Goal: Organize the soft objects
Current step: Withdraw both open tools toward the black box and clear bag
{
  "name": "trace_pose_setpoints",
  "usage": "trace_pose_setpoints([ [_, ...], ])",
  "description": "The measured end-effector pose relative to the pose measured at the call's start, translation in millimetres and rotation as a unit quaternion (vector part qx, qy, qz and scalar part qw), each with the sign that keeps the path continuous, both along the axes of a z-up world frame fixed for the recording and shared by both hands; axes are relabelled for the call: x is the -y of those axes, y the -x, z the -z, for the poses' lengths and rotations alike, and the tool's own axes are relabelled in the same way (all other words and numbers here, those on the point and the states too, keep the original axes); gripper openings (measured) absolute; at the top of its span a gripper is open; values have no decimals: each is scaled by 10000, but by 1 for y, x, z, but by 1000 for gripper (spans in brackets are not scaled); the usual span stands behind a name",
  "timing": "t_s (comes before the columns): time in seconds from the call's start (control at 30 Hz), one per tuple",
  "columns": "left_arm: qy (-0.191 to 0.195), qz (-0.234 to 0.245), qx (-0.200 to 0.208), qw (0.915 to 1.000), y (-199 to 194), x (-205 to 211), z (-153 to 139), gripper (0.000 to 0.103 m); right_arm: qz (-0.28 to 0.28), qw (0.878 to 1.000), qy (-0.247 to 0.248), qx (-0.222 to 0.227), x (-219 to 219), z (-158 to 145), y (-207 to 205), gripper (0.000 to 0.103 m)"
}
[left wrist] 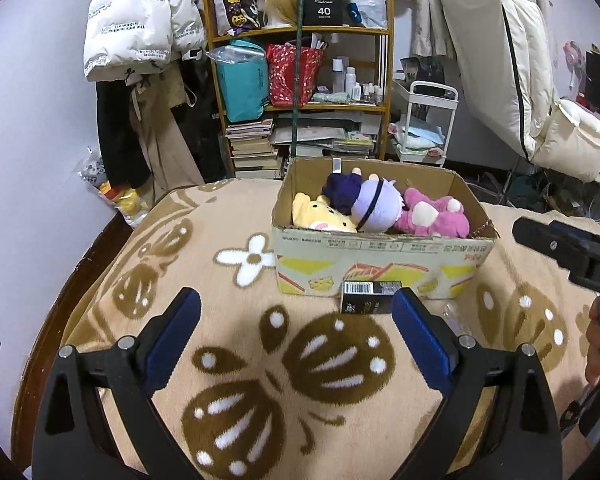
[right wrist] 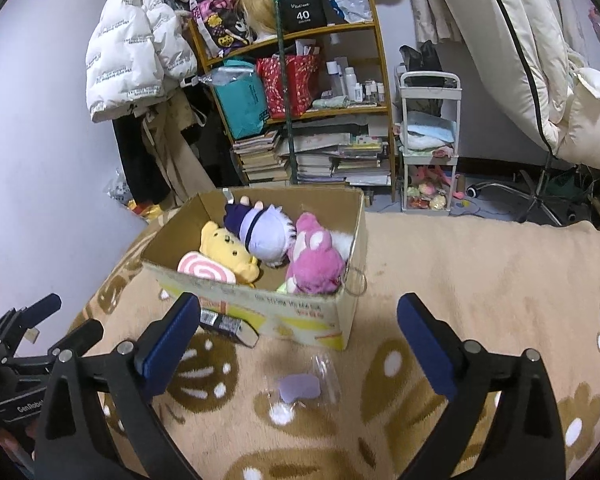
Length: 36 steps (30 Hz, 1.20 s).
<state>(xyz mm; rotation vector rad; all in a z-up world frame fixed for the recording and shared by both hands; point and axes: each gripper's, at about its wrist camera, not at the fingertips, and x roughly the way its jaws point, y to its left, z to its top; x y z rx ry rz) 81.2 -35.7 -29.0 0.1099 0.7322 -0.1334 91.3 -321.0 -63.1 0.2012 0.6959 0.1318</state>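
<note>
A cardboard box stands on the beige blanket and holds a yellow plush, a lilac-haired doll and a pink plush. The right wrist view shows the box with the yellow plush, a pink swirl plush, the doll and the pink plush. My left gripper is open and empty, in front of the box. My right gripper is open and empty, just short of the box's near wall.
A small black carton lies against the box front; it also shows in the right wrist view. A clear packet with a purple piece lies on the blanket. A cluttered shelf, white cart and hanging coats stand behind.
</note>
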Motion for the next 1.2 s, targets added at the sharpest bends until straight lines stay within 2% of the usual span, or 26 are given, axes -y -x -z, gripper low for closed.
trace_pose_setpoints([
  [0.37,60,-14,-270,9996,-6,1,11,95,-73,9992,224,-318,-12,22,0,103],
  [0.67,154,0,-513,9986,-23,4,24,95,20,9982,204,-566,-8,35,-13,103],
  [0.9,139,223,-520,9983,-40,18,24,95,-1,9974,12,-724,-2,45,-26,103],
  [1.1,94,339,-561,9978,-55,30,29,95,-49,9963,140,-844,-6,52,-36,103],
  [1.2,73,394,-663,9970,-61,35,36,95,12,9939,231,-1079,-7,60,-39,103],
])
